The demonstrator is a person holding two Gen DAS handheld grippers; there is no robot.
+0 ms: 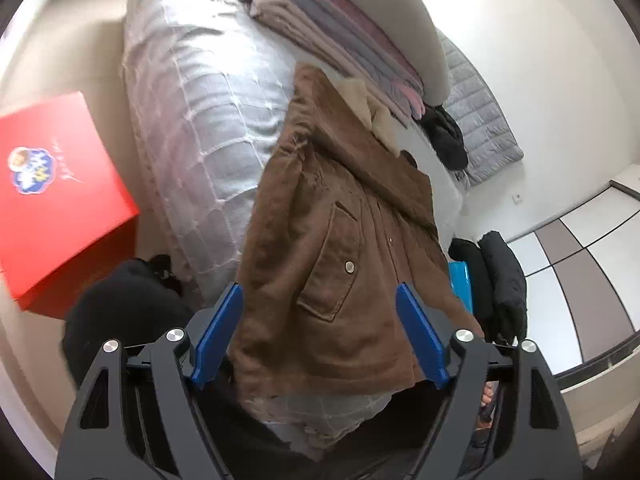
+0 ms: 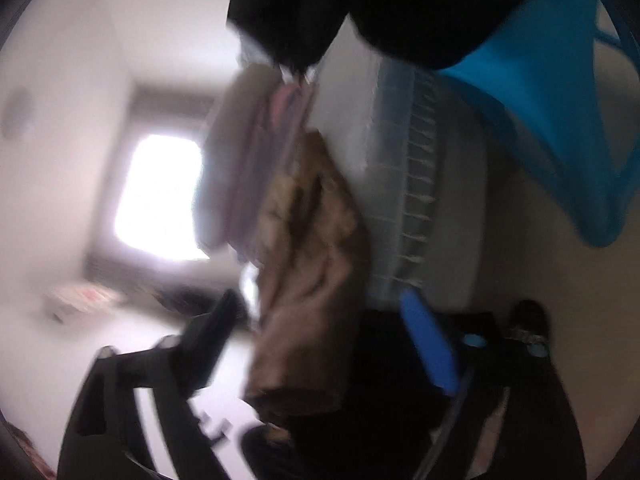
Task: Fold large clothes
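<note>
A brown jacket (image 1: pixel 340 240) with a pale fleece collar and a snap pocket lies spread on the bed's grey checked quilt (image 1: pixel 200 100). My left gripper (image 1: pixel 320 334) hangs just above the jacket's hem. Its blue pads (image 1: pixel 218 336) stand wide apart, open, and press on nothing. The right wrist view is blurred. There the same jacket (image 2: pixel 308 280) appears edge-on, in a bunch on the bed. My right gripper (image 2: pixel 320 340) is open too, one finger on each side of the jacket's near end, and the pads do not squeeze the cloth.
A stack of folded clothes (image 1: pixel 352 40) sits at the bed's far end, with black garments (image 1: pixel 444 136) beside it. A red box (image 1: pixel 56 200) lies on the floor at left. Dark coats (image 1: pixel 500 280) hang over a blue basket (image 2: pixel 552 120) at right. A wardrobe (image 1: pixel 580 272) stands beyond.
</note>
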